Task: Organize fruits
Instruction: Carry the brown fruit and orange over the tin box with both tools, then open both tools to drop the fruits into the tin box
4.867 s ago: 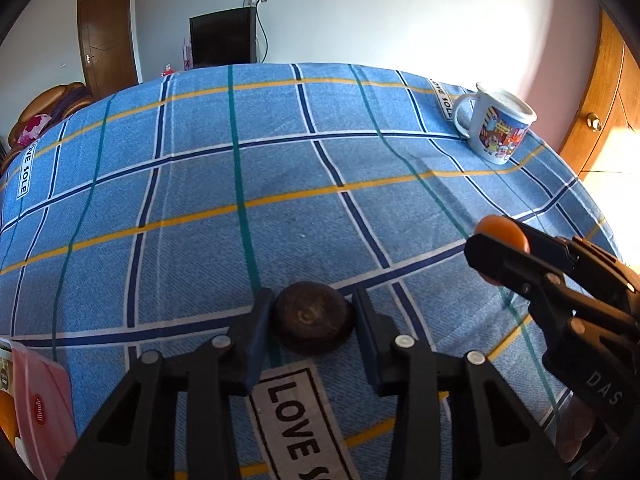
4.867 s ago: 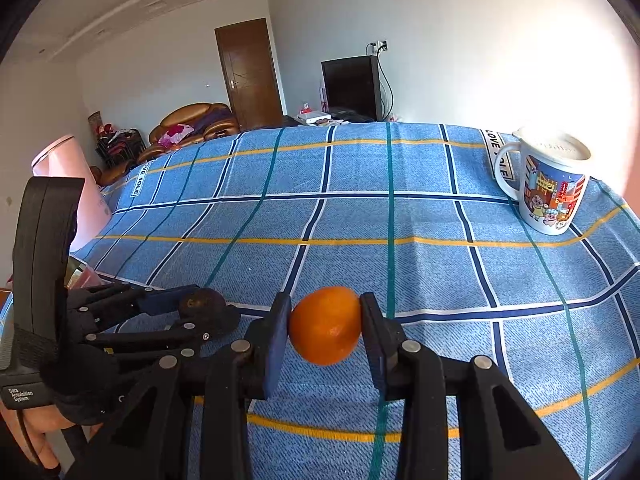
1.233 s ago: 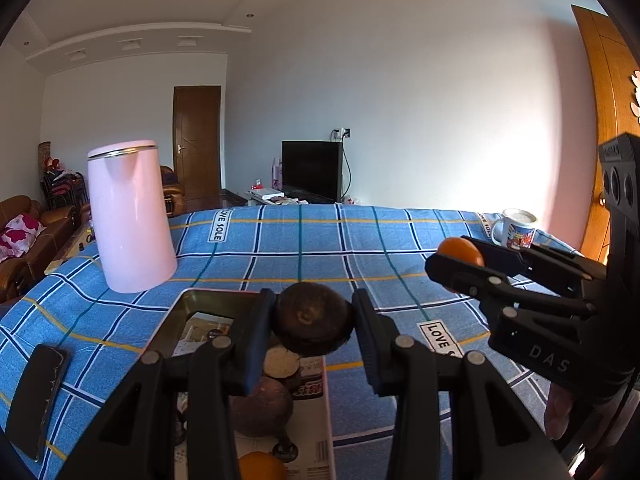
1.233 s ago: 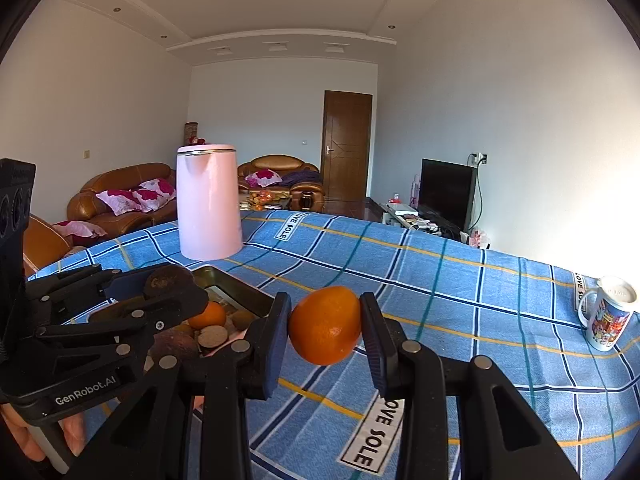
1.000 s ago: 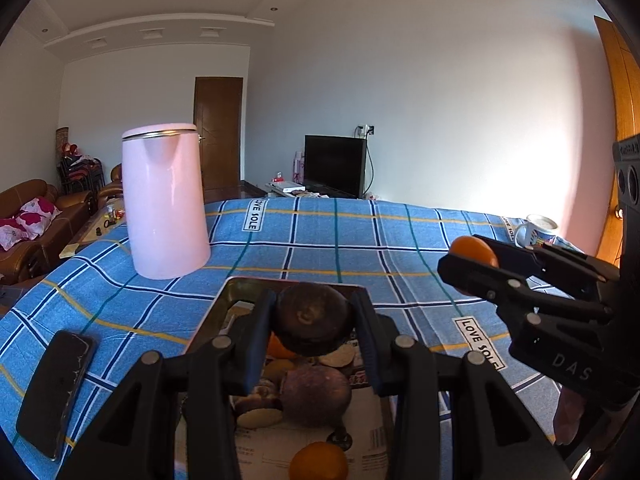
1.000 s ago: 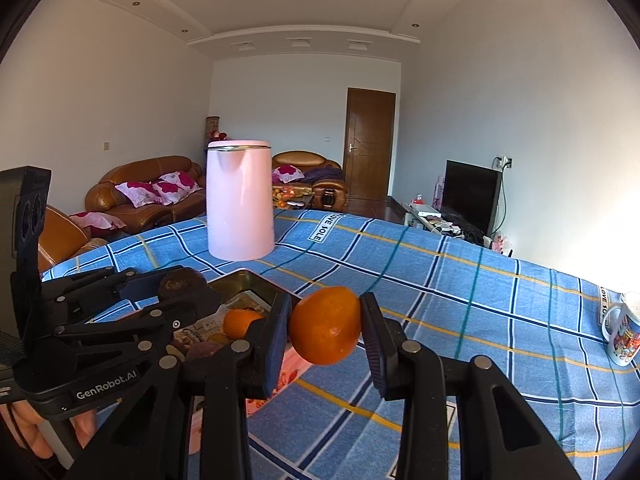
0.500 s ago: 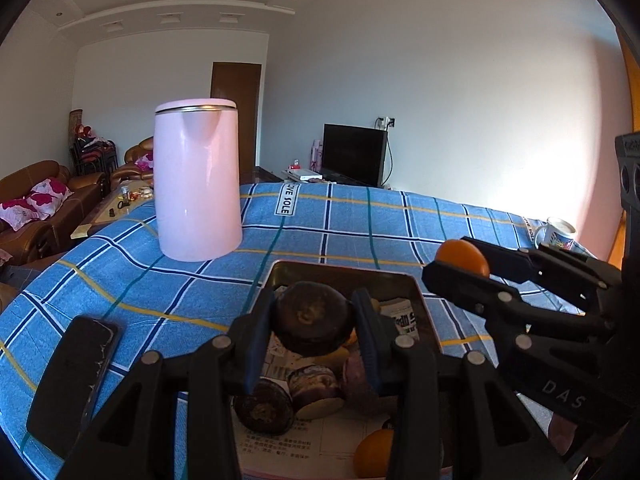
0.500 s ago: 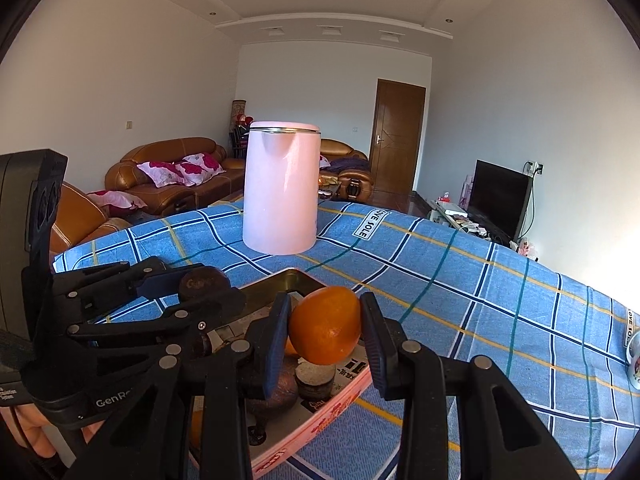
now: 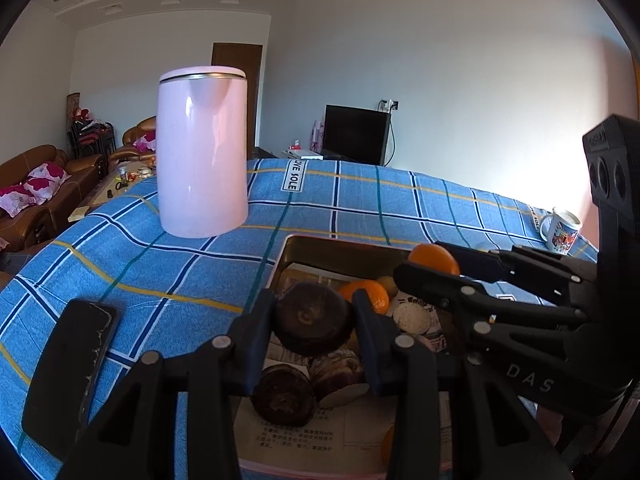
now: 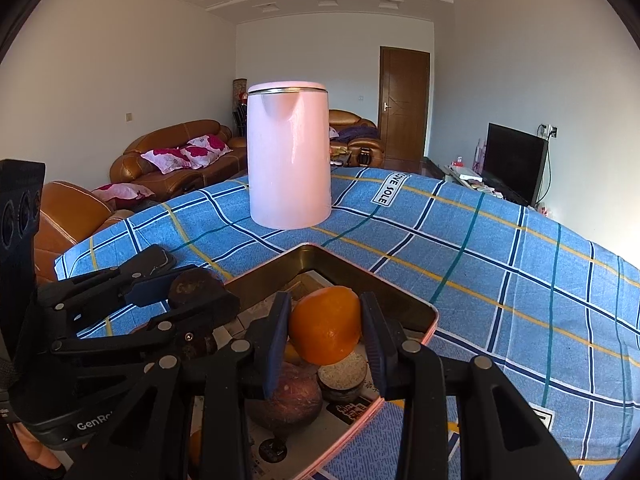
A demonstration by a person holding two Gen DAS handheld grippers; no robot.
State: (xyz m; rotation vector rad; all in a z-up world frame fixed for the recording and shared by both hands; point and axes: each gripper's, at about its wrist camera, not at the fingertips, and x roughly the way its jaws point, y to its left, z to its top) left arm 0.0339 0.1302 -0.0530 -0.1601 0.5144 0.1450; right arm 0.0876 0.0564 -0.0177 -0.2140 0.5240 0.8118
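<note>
My left gripper [image 9: 313, 326] is shut on a dark brown round fruit [image 9: 310, 322] and holds it above the near end of a metal tray [image 9: 340, 245]. My right gripper [image 10: 325, 330] is shut on an orange [image 10: 325, 330] above the same tray [image 10: 400, 292]; it also shows in the left wrist view [image 9: 434, 258]. The tray is lined with newspaper and holds another orange [image 9: 366, 294], dark fruits [image 9: 284, 394] and a purple one [image 10: 286, 398]. The left gripper's fruit shows in the right wrist view [image 10: 192, 286].
A tall pink kettle [image 9: 202, 152] stands on the blue checked tablecloth [image 9: 360, 200] beyond the tray. A black phone [image 9: 68, 368] lies at the table's left edge. A printed mug [image 9: 560, 230] stands at the far right. Sofas and a television are behind.
Both grippers, each still holding its fruit, have swung left from the mug side of the table and come over the tray. The kettle and tray now look nearer.
</note>
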